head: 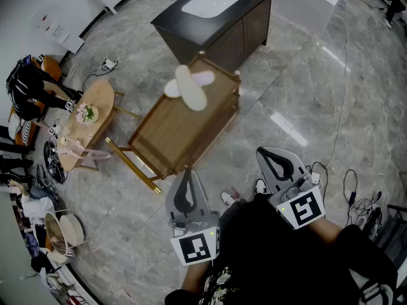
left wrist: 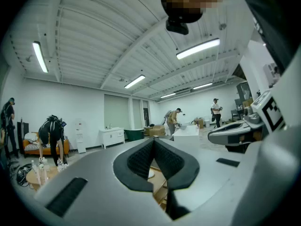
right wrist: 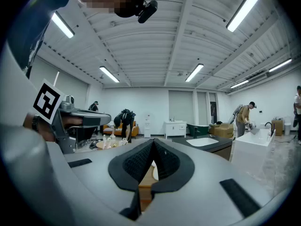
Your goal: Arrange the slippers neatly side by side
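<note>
only two slippers (head: 191, 86) crossed on one table (head: 170, 133)

Two slippers (head: 194, 97), two claws (head: 186, 173), one wooden table (head: 172, 132), one sink cabinet (head: 245, 30)

Wooden table (head: 166, 131) on grey floor (head: 305, 75), two pale slippers (head: 191, 89) crossed at far end

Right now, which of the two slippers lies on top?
The slipper running up-down in the head view; it crosses the middle of the other slipper.
</note>
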Action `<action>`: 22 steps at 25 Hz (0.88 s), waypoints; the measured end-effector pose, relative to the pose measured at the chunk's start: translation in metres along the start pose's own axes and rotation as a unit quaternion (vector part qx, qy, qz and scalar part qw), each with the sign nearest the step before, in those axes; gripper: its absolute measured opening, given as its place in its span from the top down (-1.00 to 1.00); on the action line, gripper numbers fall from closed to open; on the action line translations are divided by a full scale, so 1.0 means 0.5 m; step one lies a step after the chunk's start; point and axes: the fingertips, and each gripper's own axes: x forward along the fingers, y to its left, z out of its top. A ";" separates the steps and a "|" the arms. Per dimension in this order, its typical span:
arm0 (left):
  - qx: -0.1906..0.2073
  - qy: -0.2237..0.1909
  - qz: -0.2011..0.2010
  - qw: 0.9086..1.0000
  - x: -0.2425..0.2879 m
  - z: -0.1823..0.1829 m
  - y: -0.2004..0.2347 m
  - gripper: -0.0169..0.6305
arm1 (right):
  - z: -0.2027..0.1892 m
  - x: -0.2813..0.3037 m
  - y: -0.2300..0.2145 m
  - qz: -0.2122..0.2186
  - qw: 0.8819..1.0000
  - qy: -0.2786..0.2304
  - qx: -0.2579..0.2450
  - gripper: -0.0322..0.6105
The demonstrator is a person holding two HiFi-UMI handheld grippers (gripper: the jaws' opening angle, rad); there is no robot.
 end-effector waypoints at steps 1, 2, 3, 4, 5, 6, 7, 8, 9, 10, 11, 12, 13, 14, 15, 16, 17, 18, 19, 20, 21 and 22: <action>-0.001 0.002 0.003 1.000 0.004 -0.002 -0.007 0.94 | 0.001 -0.001 -0.007 0.003 1.000 -0.003 0.000 0.90; -0.001 0.002 0.006 1.000 0.007 -0.004 -0.014 0.94 | 0.002 -0.003 -0.014 0.005 1.000 -0.005 -0.001 0.90; 0.000 0.003 0.009 1.000 0.010 -0.005 -0.022 0.94 | 0.002 -0.006 -0.021 0.008 1.000 -0.007 -0.002 0.90; 0.000 0.004 0.012 1.000 0.012 -0.006 -0.032 0.94 | 0.000 -0.009 -0.030 0.010 1.000 -0.008 -0.002 0.90; 0.000 0.008 0.015 1.000 0.013 -0.008 -0.042 0.94 | -0.003 -0.013 -0.038 0.013 1.000 -0.009 -0.001 0.90; -0.001 0.013 0.019 1.000 0.013 -0.011 -0.052 0.94 | -0.006 -0.016 -0.045 0.017 1.000 -0.010 0.000 0.90; -0.003 0.017 0.024 1.000 0.013 -0.013 -0.062 0.94 | -0.009 -0.019 -0.051 0.022 1.000 -0.012 -0.002 0.90; -0.004 0.021 0.029 0.999 0.013 -0.016 -0.070 0.94 | -0.012 -0.021 -0.056 0.029 0.999 -0.014 -0.003 0.90; -0.004 0.024 0.035 0.999 0.013 -0.018 -0.078 0.94 | -0.015 -0.023 -0.061 0.037 0.999 -0.015 -0.004 0.90; -0.001 0.026 0.041 0.999 0.013 -0.020 -0.085 0.94 | -0.018 -0.024 -0.064 0.046 0.999 -0.016 -0.004 0.90; 0.001 0.028 0.047 0.998 0.011 -0.021 -0.093 0.94 | -0.023 -0.025 -0.068 0.056 0.998 -0.015 -0.002 0.90; 0.002 0.031 0.053 0.998 0.010 -0.025 -0.102 0.94 | -0.030 -0.026 -0.072 0.065 0.998 -0.013 0.000 0.90; 0.002 0.037 0.057 0.998 0.008 -0.029 -0.110 0.94 | -0.038 -0.028 -0.077 0.071 0.997 -0.011 0.003 0.90; 0.002 0.042 0.059 0.997 0.007 -0.033 -0.118 0.94 | -0.044 -0.029 -0.082 0.075 0.997 -0.009 0.008 0.90; 0.004 0.045 0.059 0.997 0.006 -0.034 -0.124 0.94 | -0.049 -0.030 -0.087 0.076 0.997 -0.008 0.014 0.90; 0.007 0.047 0.058 0.997 0.006 -0.033 -0.129 0.94 | -0.050 -0.031 -0.090 0.077 0.997 -0.008 0.020 0.90; 0.011 0.046 0.056 0.997 0.008 -0.030 -0.133 0.94 | -0.050 -0.032 -0.093 0.076 0.997 -0.008 0.023 0.90; 0.014 0.045 0.054 0.997 0.011 -0.027 -0.137 0.94 | -0.047 -0.033 -0.097 0.076 0.997 -0.009 0.024 0.90; 0.017 0.044 0.052 0.998 0.014 -0.026 -0.141 0.94 | -0.043 -0.034 -0.101 0.077 0.997 -0.012 0.022 0.90; 0.020 0.043 0.050 0.998 0.018 -0.025 -0.145 0.94 | -0.039 -0.036 -0.106 0.076 0.997 -0.016 0.019 0.90; 0.022 0.042 0.047 0.998 0.021 -0.025 -0.151 0.94 | -0.039 -0.039 -0.112 0.075 0.997 -0.018 0.017 0.90; 0.024 0.041 0.045 0.998 0.024 -0.025 -0.157 0.94 | -0.043 -0.043 -0.119 0.072 0.997 -0.016 0.017 0.90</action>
